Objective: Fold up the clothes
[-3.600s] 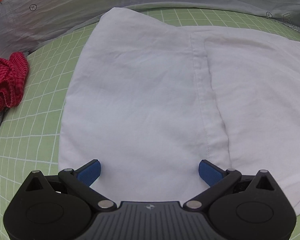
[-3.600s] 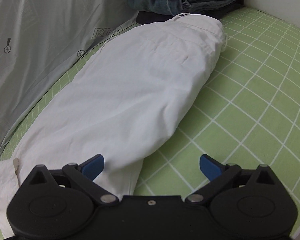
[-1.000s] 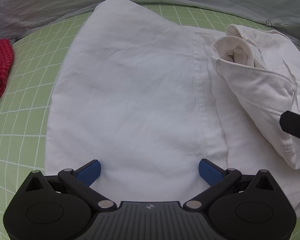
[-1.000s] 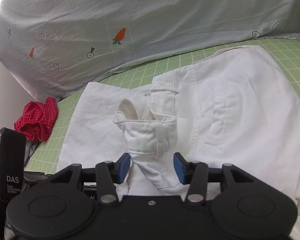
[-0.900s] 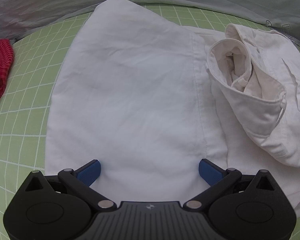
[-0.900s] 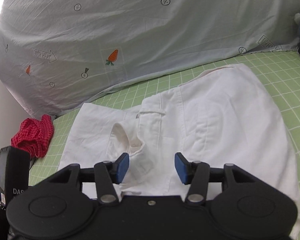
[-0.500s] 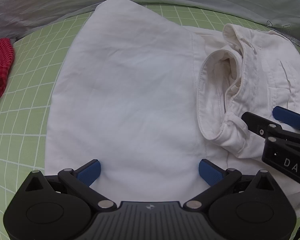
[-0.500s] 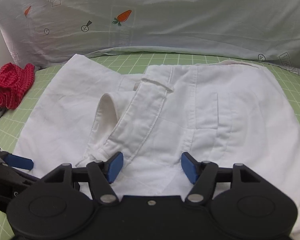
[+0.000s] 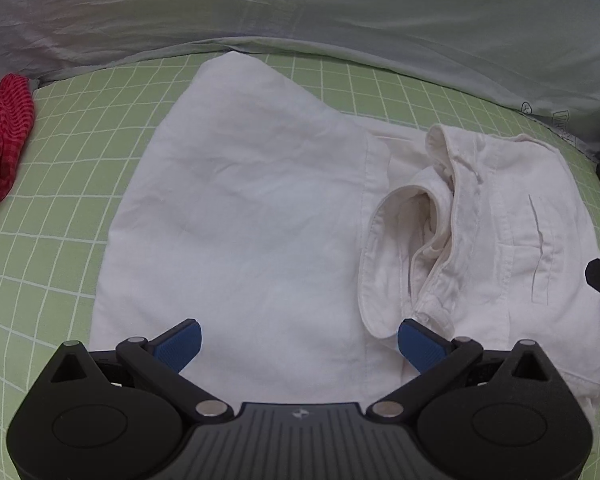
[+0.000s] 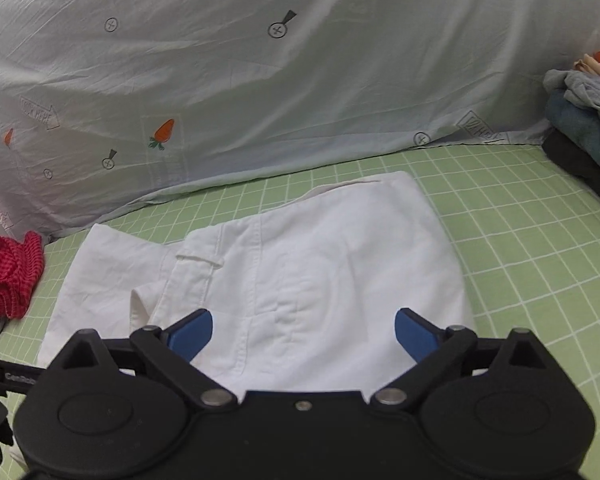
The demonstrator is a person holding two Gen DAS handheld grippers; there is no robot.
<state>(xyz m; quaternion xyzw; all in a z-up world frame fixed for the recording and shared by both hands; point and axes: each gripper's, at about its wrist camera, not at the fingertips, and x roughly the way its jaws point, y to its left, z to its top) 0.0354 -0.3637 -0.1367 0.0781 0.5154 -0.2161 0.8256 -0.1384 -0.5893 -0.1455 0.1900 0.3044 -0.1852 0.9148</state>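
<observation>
White trousers lie on the green checked bed sheet, folded over so the waistband rests on the leg part. In the right wrist view the same white trousers fill the middle, with a belt loop showing. My left gripper hovers open over the near edge of the cloth, nothing between its blue fingers. My right gripper is wide open above the folded waist end, holding nothing. A black edge of the right gripper shows at the far right of the left wrist view.
A red checked cloth lies bunched at the left; it also shows as the red cloth in the right wrist view. A pale carrot-print sheet rises behind. A stack of folded clothes sits at the far right.
The right gripper carried the waistband over onto the leg, let it go and opened wide, then drew back and up. The left gripper has pulled back slightly, staying open.
</observation>
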